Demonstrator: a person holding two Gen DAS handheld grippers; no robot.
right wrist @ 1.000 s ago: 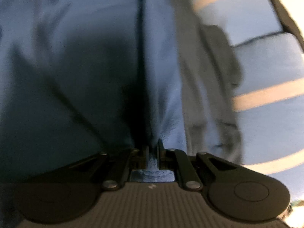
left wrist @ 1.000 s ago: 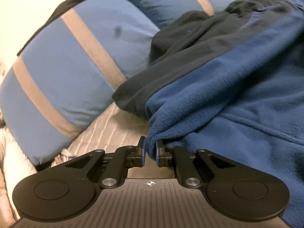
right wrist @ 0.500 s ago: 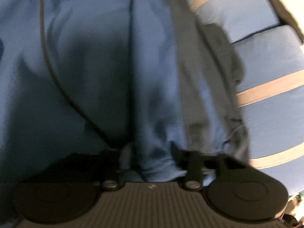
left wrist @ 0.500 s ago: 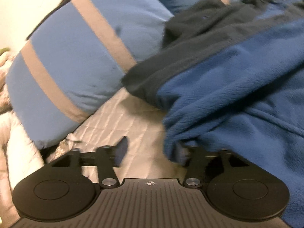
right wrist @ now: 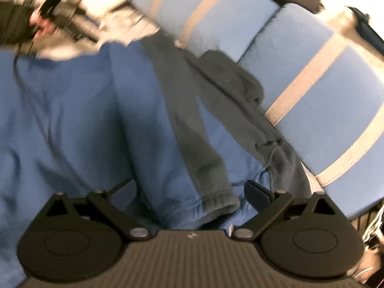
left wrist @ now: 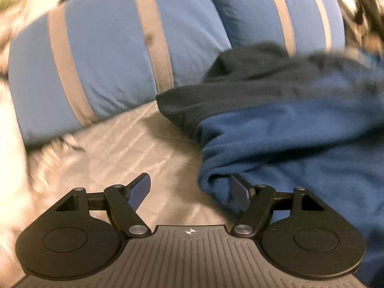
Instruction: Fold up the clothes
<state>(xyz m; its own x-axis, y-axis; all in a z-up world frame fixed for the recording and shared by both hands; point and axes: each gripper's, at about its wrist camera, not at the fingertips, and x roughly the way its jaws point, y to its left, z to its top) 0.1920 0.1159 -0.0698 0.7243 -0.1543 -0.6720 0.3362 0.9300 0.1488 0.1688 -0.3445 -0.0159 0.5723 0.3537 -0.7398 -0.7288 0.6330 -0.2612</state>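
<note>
your left gripper (left wrist: 190, 193) is spread wide, empty, beside the blue fleece (left wrist: 300, 144). your right gripper (right wrist: 192, 195) is wide too, gripping nothing, fleece cuff (right wrist: 216, 204) lying loose between its fingers.

Fleece (left wrist: 300, 144) and pillows (left wrist: 103, 55) on quilted bed (left wrist: 134, 144)

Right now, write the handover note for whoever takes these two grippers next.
Left gripper: open, holding nothing; its right finger touches the edge of the blue fleece garment, its left finger is over the quilted bedcover.
Right gripper: open, holding nothing; the fleece's cuffed edge with the grey trim lies between its fingers.
The fleece lies on the bed against the blue striped pillows, its dark grey part nearest them.
Done: a fold appears laid down, with both grippers free.
Left: check the fold lies flat, regrip for any further fold. The whole garment is not in view.
</note>
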